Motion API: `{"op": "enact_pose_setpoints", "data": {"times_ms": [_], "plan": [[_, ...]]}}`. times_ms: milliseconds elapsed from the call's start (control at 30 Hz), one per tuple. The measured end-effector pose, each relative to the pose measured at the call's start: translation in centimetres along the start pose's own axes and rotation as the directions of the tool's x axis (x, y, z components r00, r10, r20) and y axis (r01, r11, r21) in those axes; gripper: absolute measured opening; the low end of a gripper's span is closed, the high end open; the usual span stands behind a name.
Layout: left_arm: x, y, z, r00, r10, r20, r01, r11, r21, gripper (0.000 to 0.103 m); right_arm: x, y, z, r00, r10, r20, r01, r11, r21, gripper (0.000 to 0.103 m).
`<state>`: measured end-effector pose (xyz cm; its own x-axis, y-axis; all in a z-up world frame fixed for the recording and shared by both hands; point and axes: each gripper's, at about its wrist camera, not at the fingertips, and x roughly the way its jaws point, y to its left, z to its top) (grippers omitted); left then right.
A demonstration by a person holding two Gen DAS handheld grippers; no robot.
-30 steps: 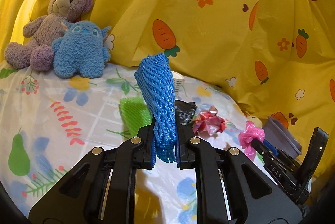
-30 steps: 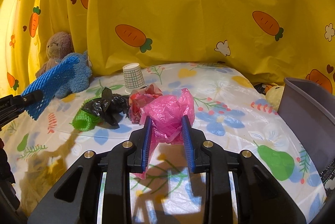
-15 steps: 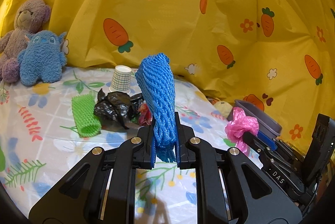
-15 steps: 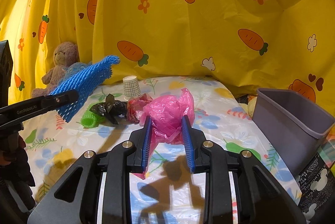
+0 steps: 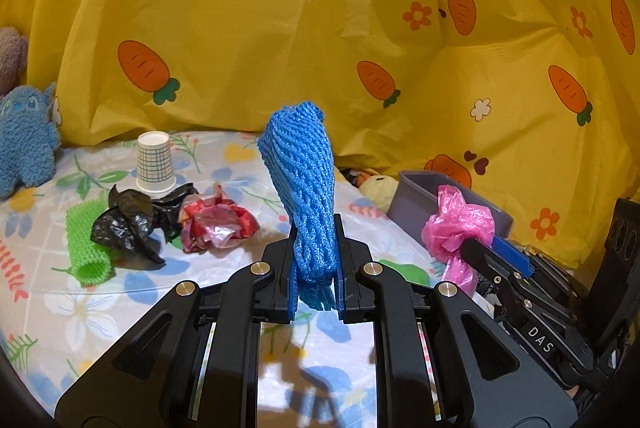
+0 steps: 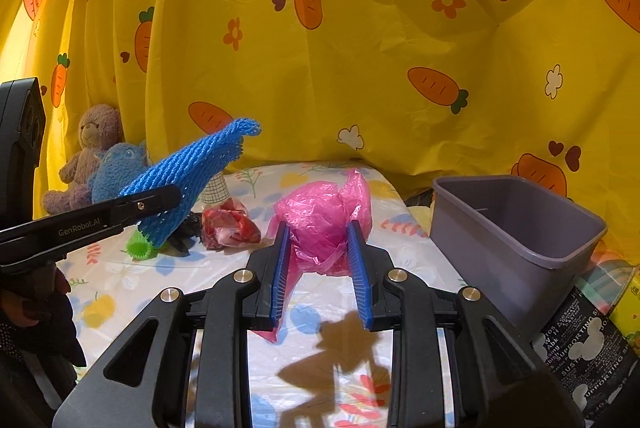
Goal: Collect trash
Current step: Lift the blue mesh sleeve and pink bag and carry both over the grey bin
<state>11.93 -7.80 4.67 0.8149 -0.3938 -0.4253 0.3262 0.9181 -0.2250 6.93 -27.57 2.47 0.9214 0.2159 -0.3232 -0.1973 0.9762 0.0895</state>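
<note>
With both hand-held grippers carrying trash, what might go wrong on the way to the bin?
1. The pink plastic bag bulges loosely out of the right hand-held gripper and could slip free short of the grey bin.
2. The blue foam net sticks far out of the left hand-held gripper and may catch the bin's rim.

The right gripper (image 5: 486,248), seen from the left wrist view, carries the white letters "DAS" on its black finger arm. In the right wrist view the left gripper (image 6: 170,206) bears "GenRobot.AI" in pale print along its black arm. Beside the grey bin (image 6: 516,228) a black package (image 6: 588,344) shows broken white words — "SUPPORTING" reads clearly, twice — the smaller lines around them are too cut off and tilted to make out
</note>
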Motion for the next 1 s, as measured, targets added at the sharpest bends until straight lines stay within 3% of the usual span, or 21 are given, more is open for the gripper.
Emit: {"op": "enact_pose_setpoints", "data": {"times_ms": [333,533,767,1000], "plan": [[5.7,-6.6,2.3,0.993,-0.109,-0.051,0.114,0.987,0.112,0.013,-0.6,-5.7,2.1,0.988,-0.143,0.053,0.141,0.989,0.051,0.029],[9.0,-10.5,3.6,0.981,-0.178,-0.080,0.189,0.970,0.153,0.013,-0.6,-9.9,3.3,0.960,-0.272,0.070,0.265,0.960,0.092,0.029],[12.6,-14.4,4.4,0.956,-0.266,-0.123,0.284,0.943,0.174,0.013,0.1,-14.5,3.6,0.922,-0.382,0.058,0.370,0.916,0.152,0.030],[16.9,-17.2,4.6,0.921,-0.341,-0.187,0.370,0.917,0.147,0.013,1.4,-17.2,3.3,0.909,-0.416,0.024,0.406,0.896,0.178,0.030]]}}
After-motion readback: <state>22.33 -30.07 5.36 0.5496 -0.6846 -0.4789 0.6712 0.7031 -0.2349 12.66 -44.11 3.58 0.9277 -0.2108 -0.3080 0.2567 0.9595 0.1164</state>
